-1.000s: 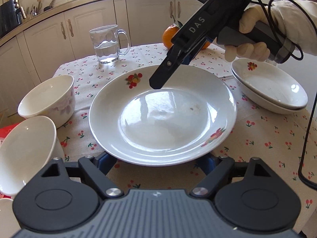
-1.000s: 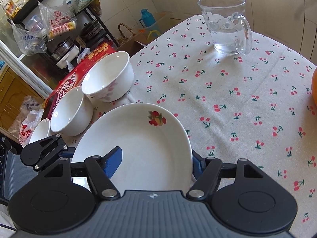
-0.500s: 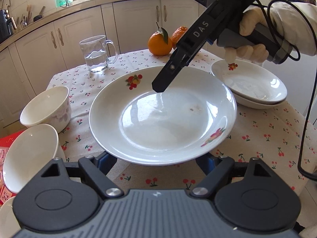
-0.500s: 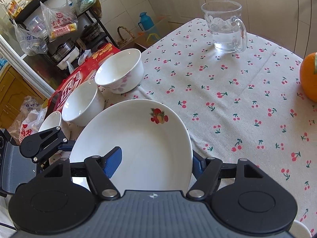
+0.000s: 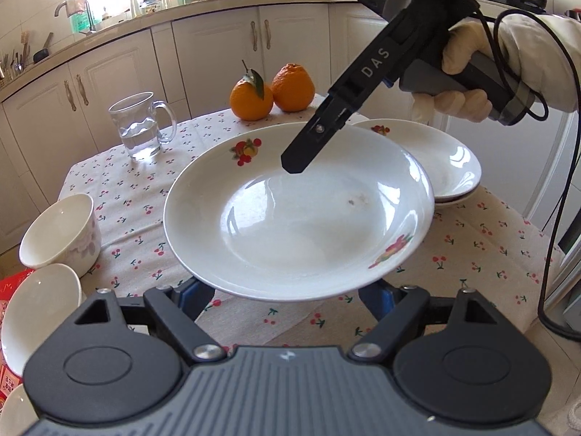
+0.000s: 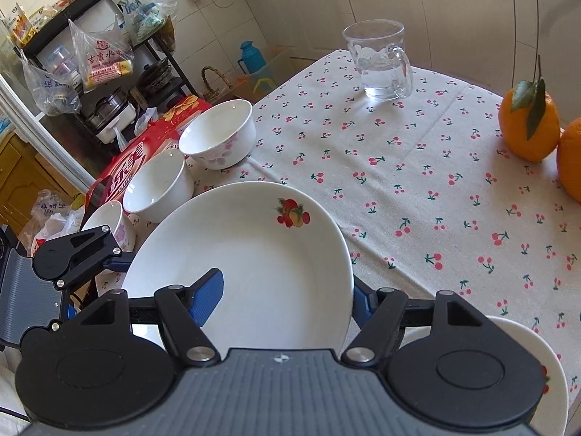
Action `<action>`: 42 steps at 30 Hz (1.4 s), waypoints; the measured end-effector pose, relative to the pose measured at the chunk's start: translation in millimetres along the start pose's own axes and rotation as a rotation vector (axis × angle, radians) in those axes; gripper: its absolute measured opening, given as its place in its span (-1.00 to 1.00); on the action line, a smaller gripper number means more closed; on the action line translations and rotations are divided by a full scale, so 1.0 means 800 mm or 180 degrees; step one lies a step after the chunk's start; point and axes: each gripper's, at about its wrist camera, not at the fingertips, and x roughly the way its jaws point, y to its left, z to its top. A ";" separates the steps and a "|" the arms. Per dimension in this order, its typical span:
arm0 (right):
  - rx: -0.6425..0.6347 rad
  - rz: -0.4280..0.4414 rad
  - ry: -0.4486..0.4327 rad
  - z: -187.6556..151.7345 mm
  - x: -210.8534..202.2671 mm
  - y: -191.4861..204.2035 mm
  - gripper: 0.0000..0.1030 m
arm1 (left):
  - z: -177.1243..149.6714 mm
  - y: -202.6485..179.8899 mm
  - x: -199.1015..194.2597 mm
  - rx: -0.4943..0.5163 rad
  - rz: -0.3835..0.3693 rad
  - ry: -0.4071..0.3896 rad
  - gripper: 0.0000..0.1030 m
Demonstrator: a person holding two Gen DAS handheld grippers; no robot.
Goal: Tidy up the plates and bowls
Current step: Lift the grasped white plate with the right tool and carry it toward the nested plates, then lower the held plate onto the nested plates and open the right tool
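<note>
Two oranges [image 5: 271,91] whole from left wrist, third bowl [image 6: 109,223] from right

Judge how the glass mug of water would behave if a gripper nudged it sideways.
The glass mug looks rigid and breakable. It is about a third full, so probably bottom-weighted and likelier to slide than tip. The cherry-print tablecloth may bunch under it.

Place: my home kitchen
Signs: I face white cabinets [image 5: 120,72], a countertop tap [image 5: 78,11], a cherry tablecloth [image 6: 417,181]
</note>
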 end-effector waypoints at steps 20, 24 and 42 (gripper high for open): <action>0.0409 -0.0393 -0.0287 -0.086 -0.095 -0.038 0.48 | 0.041 -0.070 0.031 0.0428 -0.0487 -0.0026 0.66; 0.0483 -0.0454 -0.0305 -0.099 -0.102 -0.046 0.48 | 0.045 -0.075 0.042 0.0449 -0.0566 -0.0004 0.66; 0.0705 -0.0542 -0.0367 -0.125 -0.106 -0.071 0.48 | 0.056 -0.080 0.067 0.0613 -0.0626 0.0024 0.66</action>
